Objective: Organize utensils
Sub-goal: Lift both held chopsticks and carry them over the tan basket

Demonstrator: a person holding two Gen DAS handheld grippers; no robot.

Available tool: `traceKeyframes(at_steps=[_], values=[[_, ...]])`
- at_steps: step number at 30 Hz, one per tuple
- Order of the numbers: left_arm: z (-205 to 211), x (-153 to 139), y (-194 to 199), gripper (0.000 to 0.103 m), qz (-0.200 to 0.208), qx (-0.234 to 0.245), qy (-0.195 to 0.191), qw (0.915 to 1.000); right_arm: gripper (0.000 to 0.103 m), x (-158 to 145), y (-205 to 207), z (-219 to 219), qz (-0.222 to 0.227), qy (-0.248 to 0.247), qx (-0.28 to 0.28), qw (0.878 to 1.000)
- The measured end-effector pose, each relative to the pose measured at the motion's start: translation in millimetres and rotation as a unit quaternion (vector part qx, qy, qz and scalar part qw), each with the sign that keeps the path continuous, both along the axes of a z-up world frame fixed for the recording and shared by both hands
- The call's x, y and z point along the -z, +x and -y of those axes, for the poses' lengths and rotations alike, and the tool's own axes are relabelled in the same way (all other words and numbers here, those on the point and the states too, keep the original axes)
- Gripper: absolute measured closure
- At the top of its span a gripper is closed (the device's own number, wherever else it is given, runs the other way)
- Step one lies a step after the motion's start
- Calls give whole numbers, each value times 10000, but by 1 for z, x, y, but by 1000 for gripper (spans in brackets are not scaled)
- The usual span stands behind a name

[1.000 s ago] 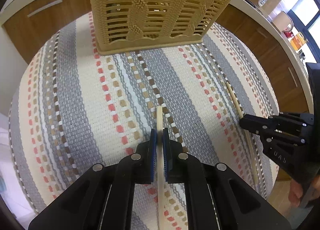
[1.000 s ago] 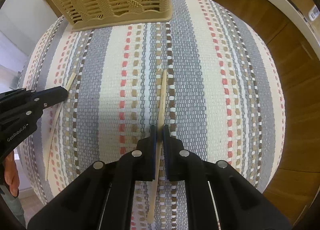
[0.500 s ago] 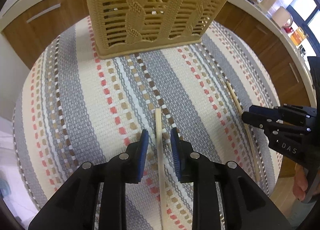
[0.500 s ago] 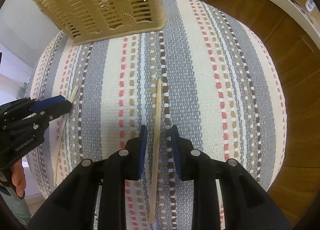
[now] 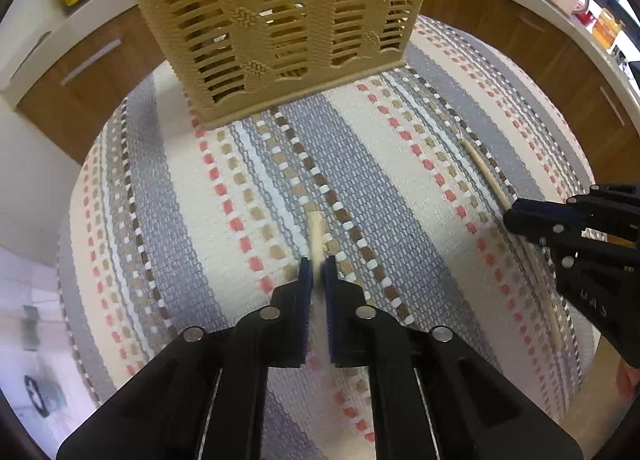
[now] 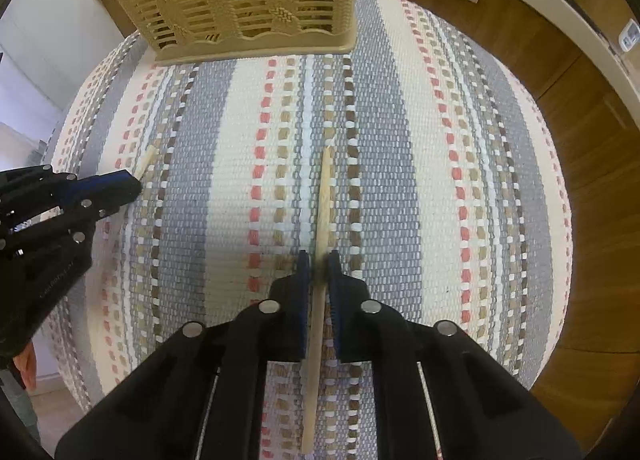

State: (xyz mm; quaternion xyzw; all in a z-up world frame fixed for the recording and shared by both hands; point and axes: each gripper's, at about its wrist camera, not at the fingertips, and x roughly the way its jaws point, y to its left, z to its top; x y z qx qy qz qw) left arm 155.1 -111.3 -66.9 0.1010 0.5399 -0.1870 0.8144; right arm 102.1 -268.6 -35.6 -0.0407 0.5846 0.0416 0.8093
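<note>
**Both grippers closed on chopsticks, striped mat, basket ahead**

Left wrist view: my left gripper has its blue pads pinched on a pale wooden chopstick. The stick's blunt end juts forward past the fingertips; the part between the pads is blurred. My right gripper enters at the right edge, over a second thin wooden chopstick lying along the woven striped mat.

Right wrist view: that second stick runs between my right gripper's closed pads, pointed tip forward, tail trailing back under the fingers. Its full length shows only here. The left gripper appears at the left edge with the blunt stick end poking out beyond it.

The tan slotted plastic basket stands at the mat's far end in both views, well apart from both sticks. Slender sticks show through its slots.
</note>
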Motion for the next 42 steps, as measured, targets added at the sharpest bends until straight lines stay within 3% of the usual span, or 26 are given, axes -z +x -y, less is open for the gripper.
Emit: traceKeyframes(at_steps=[4,10,15,23,33,42], values=[[-12,-4,-2,100,-47,-14,-598,9982,99,-4,-6,-1,106,67,1,9999],[-29,-34,-15,100,557,-164,-1209,9910,99,-30,-24,3,564,192,-6,9982],[-46,-73,-25,100,1199,-349,-1644,9785,99,-51,-34,-16,1299,350,-105,9909],[-53,-111,-40,99,1918,-733,-2103,9558,99,-83,-45,-25,2020,410,-156,9784],[-60,-163,-54,99,3101,-961,-2323,9169,98,-126,-59,-21,3015,686,-179,9508],[-67,-215,-45,99,3966,-1111,-2718,8698,98,-186,-44,-14,4282,1164,-108,8961]])
